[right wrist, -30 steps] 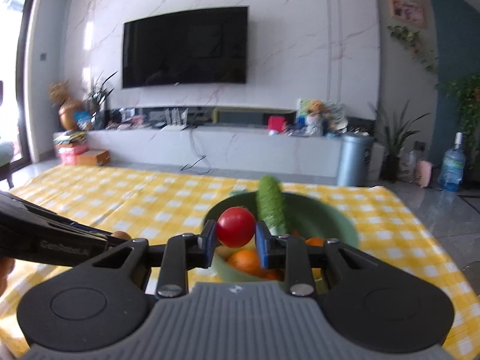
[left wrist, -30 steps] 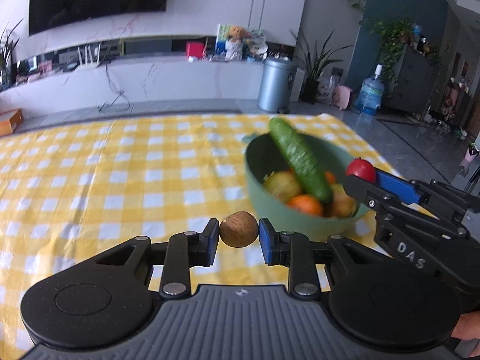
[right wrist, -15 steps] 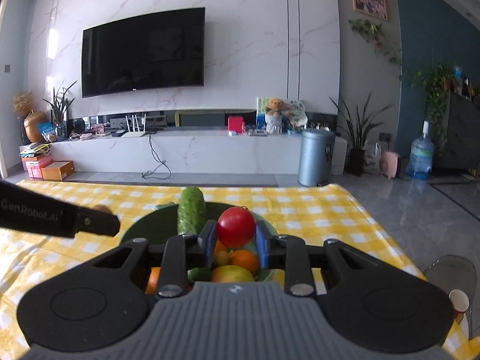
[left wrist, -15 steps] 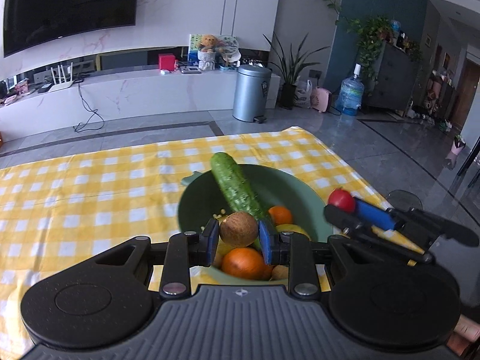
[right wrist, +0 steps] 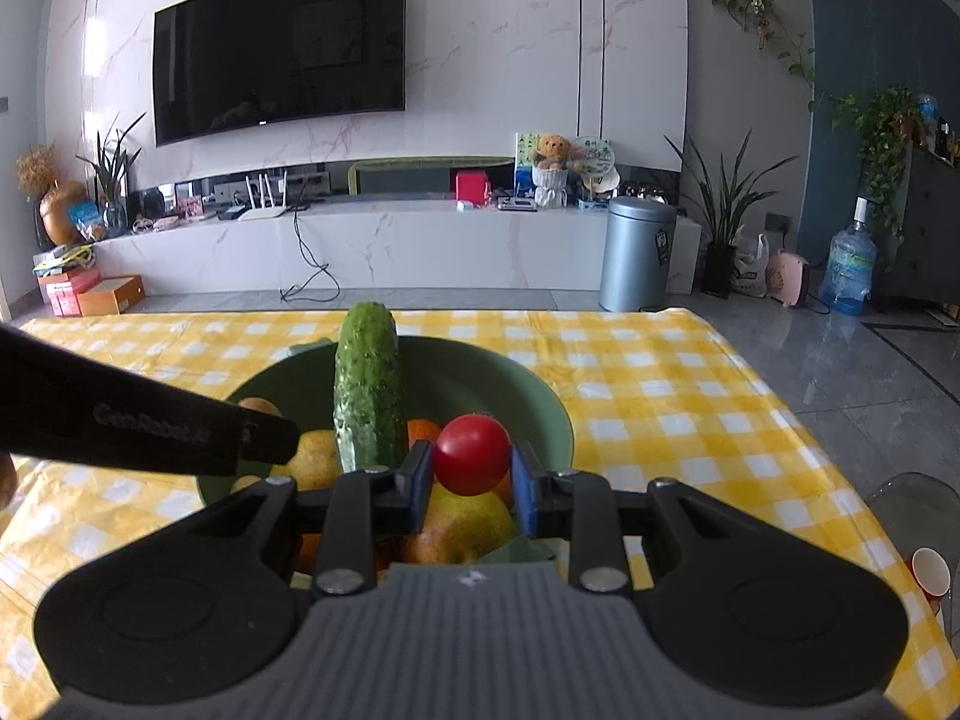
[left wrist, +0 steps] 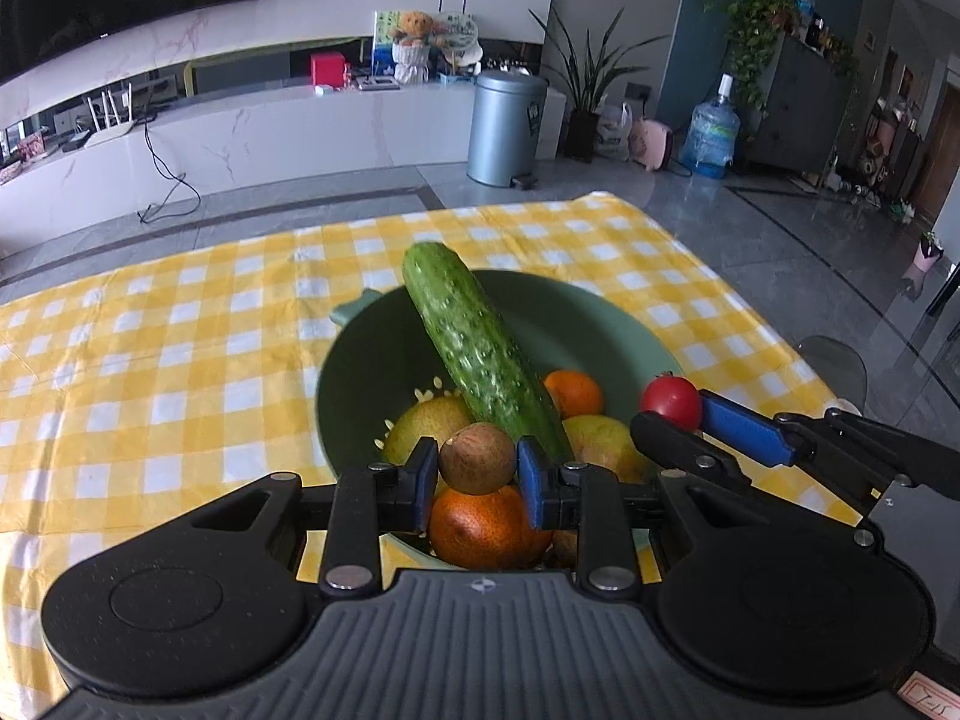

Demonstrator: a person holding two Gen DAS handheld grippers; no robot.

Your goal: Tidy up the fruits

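My left gripper (left wrist: 477, 471) is shut on a small brown round fruit (left wrist: 477, 465) and holds it above the near side of a green bowl (left wrist: 576, 312). The bowl holds a long cucumber (left wrist: 480, 354), oranges (left wrist: 483, 525) and yellow pears (left wrist: 423, 426). My right gripper (right wrist: 471, 468) is shut on a red tomato (right wrist: 472, 453) and holds it over the bowl (right wrist: 540, 402); it also shows in the left wrist view (left wrist: 672, 414) at the bowl's right rim. The left gripper's arm (right wrist: 138, 432) crosses the right wrist view on the left.
The bowl stands on a table with a yellow-and-white checked cloth (left wrist: 168, 348). The table's right edge (right wrist: 798, 420) drops to a grey floor. A red paper cup (right wrist: 930, 570) sits low at the right. A grey bin (right wrist: 636, 252) stands beyond the table.
Both grippers have moved forward over the bowl with their fruits still held. The bowl now sits closer and lower in both views.
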